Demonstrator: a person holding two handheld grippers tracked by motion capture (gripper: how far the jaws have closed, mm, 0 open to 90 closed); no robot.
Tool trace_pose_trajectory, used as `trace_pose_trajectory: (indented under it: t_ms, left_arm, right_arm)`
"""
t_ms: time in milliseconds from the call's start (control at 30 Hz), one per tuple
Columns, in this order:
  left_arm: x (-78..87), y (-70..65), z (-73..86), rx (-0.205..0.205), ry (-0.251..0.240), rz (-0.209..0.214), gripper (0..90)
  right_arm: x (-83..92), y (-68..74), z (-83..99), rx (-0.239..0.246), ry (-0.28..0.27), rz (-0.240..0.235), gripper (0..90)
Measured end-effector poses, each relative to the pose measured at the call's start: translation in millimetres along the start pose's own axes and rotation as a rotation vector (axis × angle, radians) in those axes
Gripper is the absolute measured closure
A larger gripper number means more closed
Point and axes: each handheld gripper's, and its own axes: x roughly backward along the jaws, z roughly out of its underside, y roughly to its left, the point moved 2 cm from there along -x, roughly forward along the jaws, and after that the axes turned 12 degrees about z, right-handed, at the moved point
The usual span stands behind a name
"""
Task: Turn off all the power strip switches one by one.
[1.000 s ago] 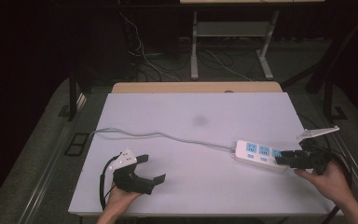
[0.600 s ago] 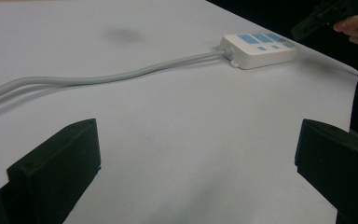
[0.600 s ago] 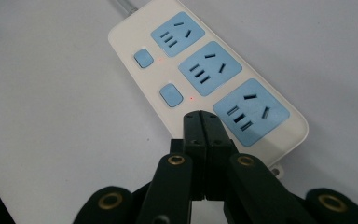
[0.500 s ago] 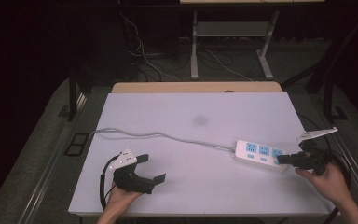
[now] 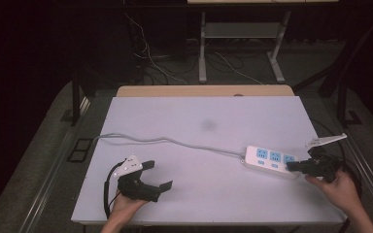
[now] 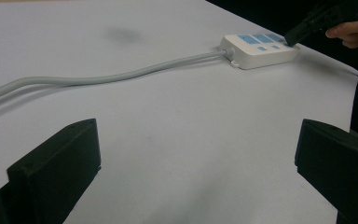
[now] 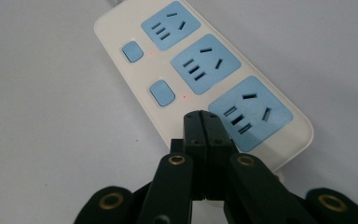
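Right fingers: your right gripper (image 7: 204, 122) has its fingers pressed flat together with nothing between them, having just been closing; the joined tip sits over the near edge of the power strip (image 7: 200, 70), where the third switch would be.
Left fingers: your left gripper (image 5: 150, 175) rests on the tabletop (image 5: 204, 116) with its fingers spread wide and empty, well apart from the strip.
Where the strip lies: right under and ahead of your right tip, flat on the tabletop, with its grey cable (image 5: 165, 141) running off toward your left fingers.
Likely step: a press on the nearest blue switch; the two farther switches (image 7: 162, 92) each show a small red light beside them.
Risk, sliding: nothing pins the strip, so a slanted push may shove it away from your tip instead of working the switch.
Risk, miss: the tip hides the button, so you could land on the casing or on the socket (image 7: 251, 113) just beside it.
Risk, edge: the strip sits close to the tabletop's edge on your side; a sideways nudge could tip it off.
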Motion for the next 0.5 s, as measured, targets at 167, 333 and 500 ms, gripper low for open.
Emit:
trace_pose_trajectory:
  t_ms: [167,333,500]
  left_arm:
    - [0.0,0.0,-0.3,0.001,-0.004,-0.002,0.0]
    - [0.2,-0.3,-0.2,0.002,-0.006,-0.001,0.0]
    - [-0.4,-0.7,0.0,0.0,-0.004,0.0,0.0]
  right_arm:
    - [-0.5,-1.3,0.0,-0.003,0.003,-0.011,90.0]
    - [-1.4,-5.0,2.0,-0.03,-0.006,-0.043,90.0]
    - [-1.5,-6.1,6.6,-0.05,-0.03,-0.053,90.0]
